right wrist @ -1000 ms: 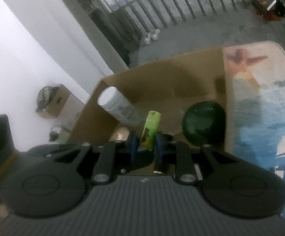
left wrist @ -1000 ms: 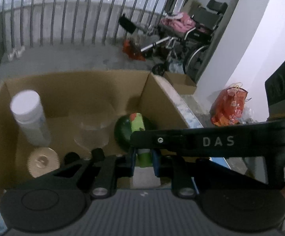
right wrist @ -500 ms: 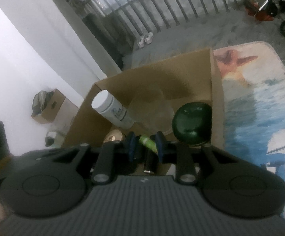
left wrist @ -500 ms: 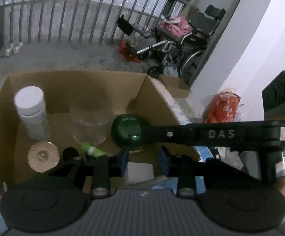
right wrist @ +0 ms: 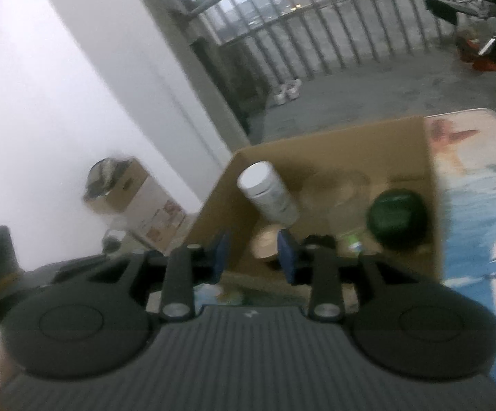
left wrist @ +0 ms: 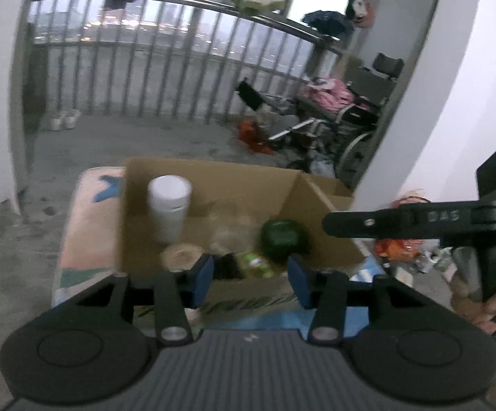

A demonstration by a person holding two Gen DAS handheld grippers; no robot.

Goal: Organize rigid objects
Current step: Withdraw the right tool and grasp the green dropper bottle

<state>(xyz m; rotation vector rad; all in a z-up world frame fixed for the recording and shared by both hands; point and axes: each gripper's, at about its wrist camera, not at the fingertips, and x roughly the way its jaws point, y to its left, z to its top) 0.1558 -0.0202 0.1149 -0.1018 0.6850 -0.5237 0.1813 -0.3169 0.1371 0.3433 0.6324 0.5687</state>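
Standing apart and empty, the left gripper [left wrist: 250, 279] and right gripper [right wrist: 253, 257], jaws just opening, face the cardboard box [left wrist: 213, 185].

Both grippers now sit back from the cardboard box [left wrist: 319, 205], which looks smaller and farther off in each wrist view. The left gripper [left wrist: 250, 279] no longer clamps the green tube [left wrist: 254, 264]; its jaws have just been opening and nothing is pressed between them. The tube lies inside the box beside the dark green ball [left wrist: 283, 239]. The right gripper [right wrist: 253, 257] has let go too, its jaws just opening and empty.
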